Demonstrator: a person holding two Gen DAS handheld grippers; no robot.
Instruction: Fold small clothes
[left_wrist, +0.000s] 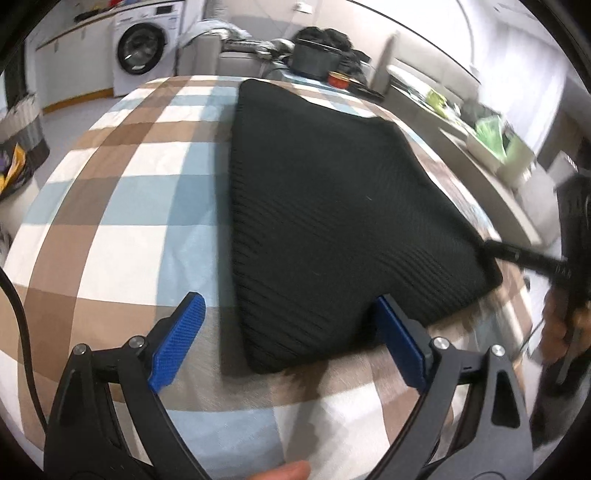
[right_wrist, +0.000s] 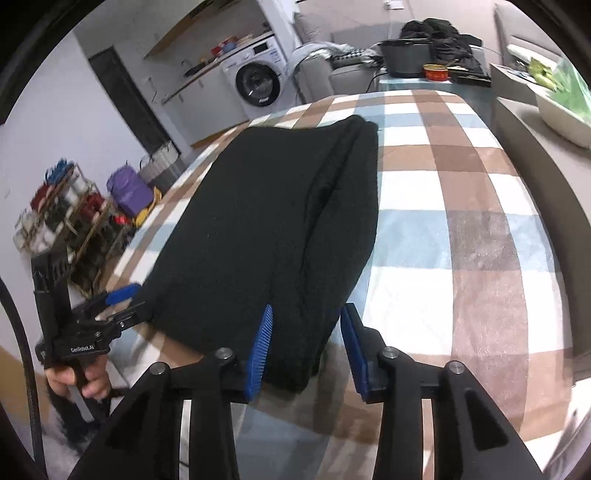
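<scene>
A black ribbed garment (left_wrist: 325, 206) lies folded flat on the checked tablecloth (left_wrist: 122, 206). In the left wrist view my left gripper (left_wrist: 288, 301) is open wide, and the garment's near corner lies between its blue pads (left_wrist: 177, 339) without touching them. In the right wrist view the garment (right_wrist: 266, 221) runs away from me; its other near corner sits between the pads of my right gripper (right_wrist: 306, 310), which stand slightly apart from the cloth, so it is open. The left gripper (right_wrist: 141, 296) also shows there, at the garment's left corner. The right gripper (left_wrist: 495, 247) reaches the garment's right corner.
A dark pot (right_wrist: 406, 59) and a red tin (right_wrist: 436, 72) stand past the table's far end. A white tub (right_wrist: 561, 114) with green contents sits on a bench at the right. A washing machine (right_wrist: 258, 83) and a cluttered rack (right_wrist: 66, 214) stand to the left.
</scene>
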